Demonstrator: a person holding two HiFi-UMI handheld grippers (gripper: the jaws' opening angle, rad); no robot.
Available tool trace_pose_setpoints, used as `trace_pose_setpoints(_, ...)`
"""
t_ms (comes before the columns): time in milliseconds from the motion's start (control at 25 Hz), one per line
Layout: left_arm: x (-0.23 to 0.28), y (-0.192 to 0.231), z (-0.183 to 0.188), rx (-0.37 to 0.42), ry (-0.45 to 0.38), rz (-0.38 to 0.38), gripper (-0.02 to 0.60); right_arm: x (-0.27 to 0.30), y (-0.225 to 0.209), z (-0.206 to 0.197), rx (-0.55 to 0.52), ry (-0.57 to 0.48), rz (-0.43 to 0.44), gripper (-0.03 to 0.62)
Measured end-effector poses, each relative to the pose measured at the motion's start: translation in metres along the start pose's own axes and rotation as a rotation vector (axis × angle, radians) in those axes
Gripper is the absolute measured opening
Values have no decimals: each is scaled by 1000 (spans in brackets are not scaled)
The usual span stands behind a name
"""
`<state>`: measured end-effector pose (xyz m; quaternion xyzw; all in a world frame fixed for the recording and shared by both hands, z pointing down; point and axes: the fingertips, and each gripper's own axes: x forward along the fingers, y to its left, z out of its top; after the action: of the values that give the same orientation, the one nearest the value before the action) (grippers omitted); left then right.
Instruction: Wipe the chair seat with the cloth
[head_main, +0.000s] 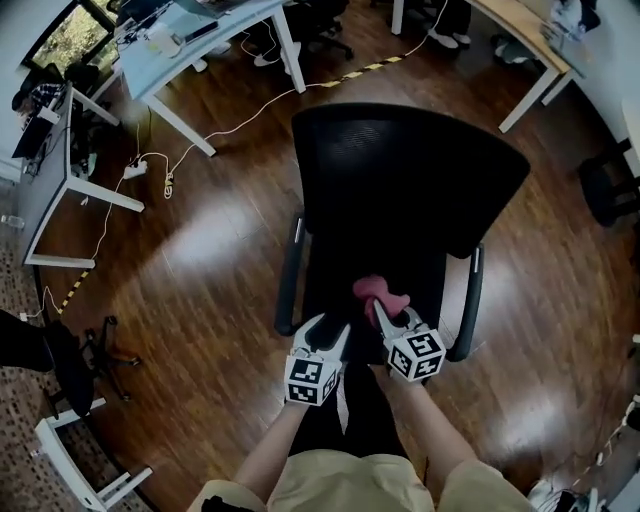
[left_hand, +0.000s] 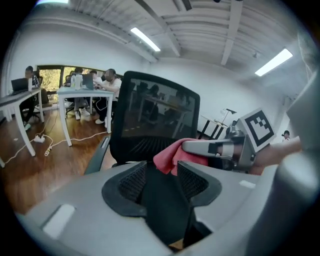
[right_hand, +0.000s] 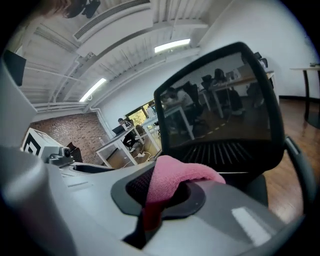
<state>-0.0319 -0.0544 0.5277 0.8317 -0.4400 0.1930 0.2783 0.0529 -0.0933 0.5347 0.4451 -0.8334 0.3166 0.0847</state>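
- My right gripper (right_hand: 167, 181) has its jaws clamped on a crumpled pink terry cloth (right_hand: 176, 174), which bulges out over their tips.
- My left gripper (left_hand: 162, 171) sits just beside it, jaws a little apart with nothing between them.
- Both are over the front of the dark seat (head_main: 328, 282) of a black mesh-backed office chair (head_main: 400, 170); I can't tell whether the cloth touches the seat.

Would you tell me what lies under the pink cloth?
The chair's black seat lies under the cloth, which the right gripper holds. The patch directly beneath is covered, so whether cloth and seat touch cannot be seen.
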Motion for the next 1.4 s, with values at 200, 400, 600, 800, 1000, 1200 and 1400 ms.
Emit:
trace_pose_setpoints(200, 67, 33, -77, -189, 128, -34, 229, 89, -44, -53, 107, 59, 59, 17)
trace_pose_setpoints(400, 110, 54, -138, -280, 261, -29, 236, 190, -89, -85, 169, 45, 82, 17)
trace_pose_setpoints(600, 110, 69, -162, -327, 295, -46, 236, 280, -79, -102, 174, 39, 192, 18)
trace_pose_setpoints(800, 94, 85, -186, -304, 351, -80, 239, 332, -70, -134, 82, 153, 111, 17)
trace_pose_setpoints(1000, 113, 84, -184, -321, 376, -101, 239, 281, -157, -132, 1, 196, -121, 15)
trace_pose_setpoints(1200, 132, 68, -170, -309, 362, -144, 239, 139, -309, -127, 5, 191, -592, 15)
trace_pose_setpoints(1400, 139, 49, -161, -301, 364, -187, 239, 69, -371, -123, -23, 263, -781, 15)
